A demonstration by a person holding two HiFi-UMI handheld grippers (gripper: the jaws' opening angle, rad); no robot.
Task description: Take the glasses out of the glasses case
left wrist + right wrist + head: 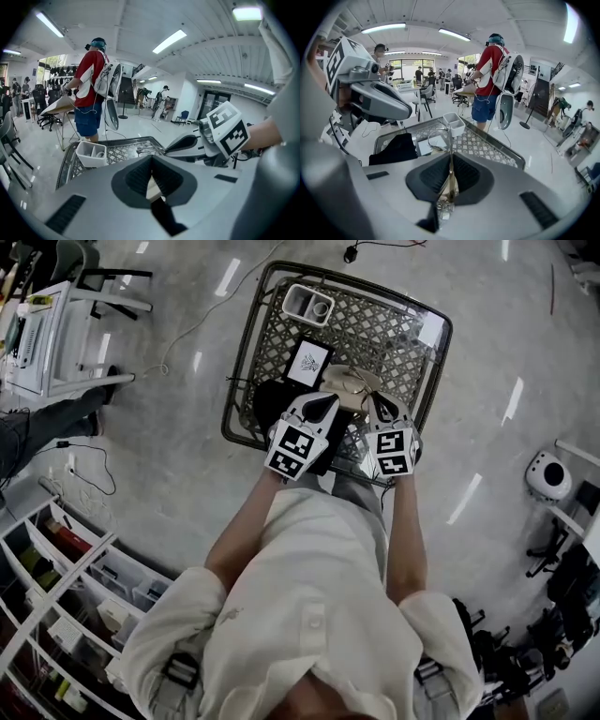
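Note:
A beige glasses case (351,382) lies on the lattice table (246,362), between the tips of both grippers. My left gripper (323,407) is shut, and a thin beige sliver of the case shows between its pads (151,176). My right gripper (373,407) is shut on a thin metal temple arm of the glasses (431,139). The frame stands up from that gripper (450,180), with one round lens over the table. In the left gripper view the glasses (149,150) show just ahead of the right gripper's fingers. The inside of the case is hidden.
A black pouch (267,399) lies at the table's left, next to a black-and-white card (307,362). A white two-part container (309,304) stands at the far edge. A person in a red shirt (487,79) stands beyond the table. Shelving (66,559) is at my left.

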